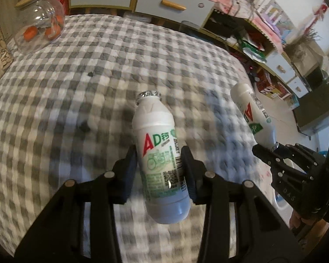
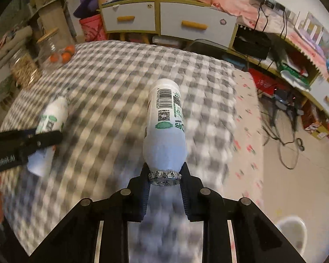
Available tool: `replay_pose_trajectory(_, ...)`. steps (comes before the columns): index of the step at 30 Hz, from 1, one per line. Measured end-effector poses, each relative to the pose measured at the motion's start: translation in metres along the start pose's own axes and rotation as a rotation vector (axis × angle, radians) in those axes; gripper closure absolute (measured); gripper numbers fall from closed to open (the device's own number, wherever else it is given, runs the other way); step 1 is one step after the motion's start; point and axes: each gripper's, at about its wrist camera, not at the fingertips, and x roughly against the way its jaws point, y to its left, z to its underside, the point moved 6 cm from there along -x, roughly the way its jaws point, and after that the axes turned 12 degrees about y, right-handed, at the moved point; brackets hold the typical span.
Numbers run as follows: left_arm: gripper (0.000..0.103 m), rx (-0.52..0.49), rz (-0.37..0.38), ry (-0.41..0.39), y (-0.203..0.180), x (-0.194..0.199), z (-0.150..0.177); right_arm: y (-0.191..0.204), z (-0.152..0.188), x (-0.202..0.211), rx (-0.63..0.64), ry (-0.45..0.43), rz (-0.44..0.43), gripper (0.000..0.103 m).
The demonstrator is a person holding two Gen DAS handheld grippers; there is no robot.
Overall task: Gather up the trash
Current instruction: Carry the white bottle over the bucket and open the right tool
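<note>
A grey-and-white checked table (image 1: 98, 70) fills both views, with a glass jar (image 1: 40, 24) of orange things at its far left corner. Above it, the left gripper (image 1: 160, 166) is clamped on the lower body of a white bottle (image 1: 159, 144) marked "AD" in red and green, foil mouth up. The right gripper (image 2: 164, 177) pinches a second bottle (image 2: 165, 127) by its foil-capped neck, base pointing away.
</note>
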Motion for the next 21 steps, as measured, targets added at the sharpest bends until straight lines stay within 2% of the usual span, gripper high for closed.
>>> replay_pose_trajectory(11,0.061,-0.033,0.069,-0.022,-0.022,0.023,0.050,-0.011,0.073,0.055,-0.050,0.012,0.024,0.077)
replay_pose_trajectory(16,0.061,-0.038,0.088,-0.019,-0.030,0.021,0.064,-0.021,0.100,0.064,-0.108,0.017,0.005,0.077)
replay_pose_trajectory(19,0.061,-0.039,0.127,-0.007,-0.041,0.018,0.068,-0.029,0.119,0.063,-0.143,0.017,-0.020,0.077)
replay_pose_trajectory(21,0.061,-0.028,0.165,0.003,-0.050,0.015,0.070,-0.037,0.130,0.060,-0.162,0.027,-0.007,0.077)
